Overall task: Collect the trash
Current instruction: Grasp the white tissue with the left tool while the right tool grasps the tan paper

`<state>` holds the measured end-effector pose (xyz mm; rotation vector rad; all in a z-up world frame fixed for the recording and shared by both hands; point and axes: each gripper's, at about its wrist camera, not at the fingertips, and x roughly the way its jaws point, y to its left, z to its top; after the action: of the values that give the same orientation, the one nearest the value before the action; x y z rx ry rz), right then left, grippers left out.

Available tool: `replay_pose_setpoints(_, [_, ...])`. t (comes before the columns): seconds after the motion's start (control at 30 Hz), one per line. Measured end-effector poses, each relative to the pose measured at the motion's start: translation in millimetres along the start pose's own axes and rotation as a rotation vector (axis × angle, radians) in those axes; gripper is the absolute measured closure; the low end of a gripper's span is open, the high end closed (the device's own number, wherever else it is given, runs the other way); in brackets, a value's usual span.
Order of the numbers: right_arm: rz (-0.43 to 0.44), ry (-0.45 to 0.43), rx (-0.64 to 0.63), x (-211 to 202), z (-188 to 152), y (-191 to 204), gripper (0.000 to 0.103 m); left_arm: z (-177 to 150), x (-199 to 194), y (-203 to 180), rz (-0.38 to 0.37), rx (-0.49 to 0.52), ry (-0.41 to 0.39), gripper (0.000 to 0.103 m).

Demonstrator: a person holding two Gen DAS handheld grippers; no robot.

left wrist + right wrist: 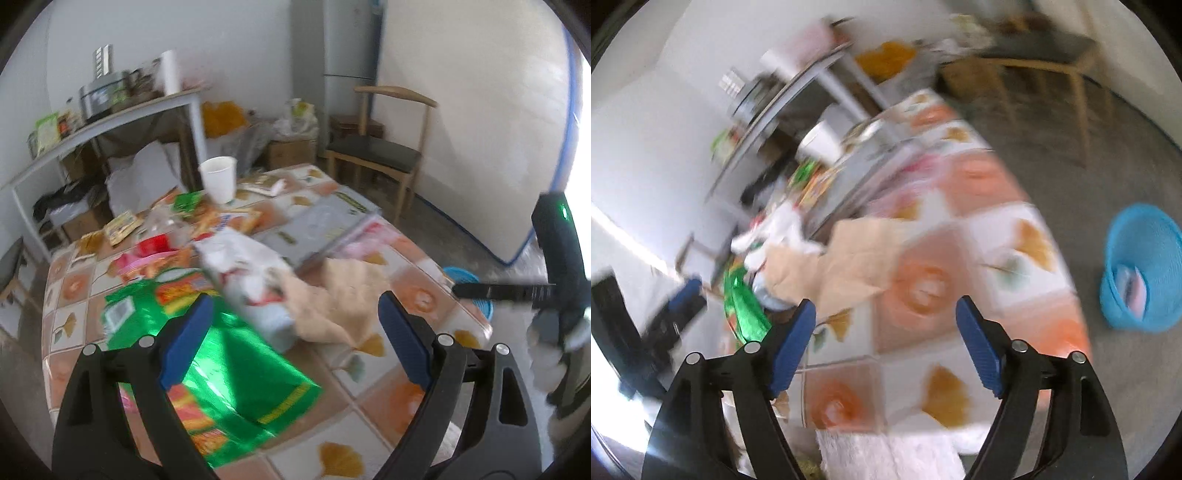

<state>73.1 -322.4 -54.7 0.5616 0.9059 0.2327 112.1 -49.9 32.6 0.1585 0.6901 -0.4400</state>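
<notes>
Trash covers most of the tiled table (369, 417): a shiny green foil snack bag (236, 369) near its front edge, a crumpled white wrapper (251, 280) and beige paper (332, 302) mid-table; your blue mesh bin (1141, 269), on the floor off the table's right edge, holds little; both your left fingers (184, 343) and right fingers (979, 354) are spread, empty; nearly everything remains.

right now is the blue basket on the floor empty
No, the blue basket already holds something pale and pinkish against its inner wall in the right wrist view.

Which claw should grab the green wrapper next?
Left, probably. The left claw is open right over the green wrapper; the right claw, also empty, faces bare table beside it.
</notes>
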Motion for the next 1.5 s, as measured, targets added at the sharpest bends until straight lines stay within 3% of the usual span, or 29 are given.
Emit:
replay_pose_setpoints(0.17, [-0.080, 0.068, -0.203, 49, 10, 49, 0.025, 28, 22, 34, -0.020, -0.045, 0.036, 0.017])
replay_pose_setpoints(0.33, [-0.170, 0.115, -0.330, 84, 18, 67, 0.025, 56, 69, 53, -0.047, -0.035, 0.146, 0.025])
replay_pose_setpoints(0.5, [-0.269, 0.127, -0.435, 102, 20, 71, 0.025, 62, 115, 56, -0.046, 0.058, 0.277, 0.027])
replay_pose_setpoints(0.7, [-0.317, 0.149, -0.475, 113, 16, 70, 0.027, 53, 140, 54, -0.010, 0.118, 0.359, 0.044])
replay_pose_setpoints(0.8, [-0.325, 0.143, -0.488, 111, 12, 69, 0.030, 50, 140, 53, 0.008, 0.141, 0.354, 0.050])
replay_pose_setpoints(1.23, [-0.343, 0.159, -0.467, 102, 8, 74, 0.070, 52, 125, 42, 0.026, 0.225, 0.308, 0.086])
replay_pose_setpoints(1.5, [-0.335, 0.149, -0.412, 95, 9, 69, 0.092, 54, 114, 39, -0.015, 0.213, 0.258, 0.091])
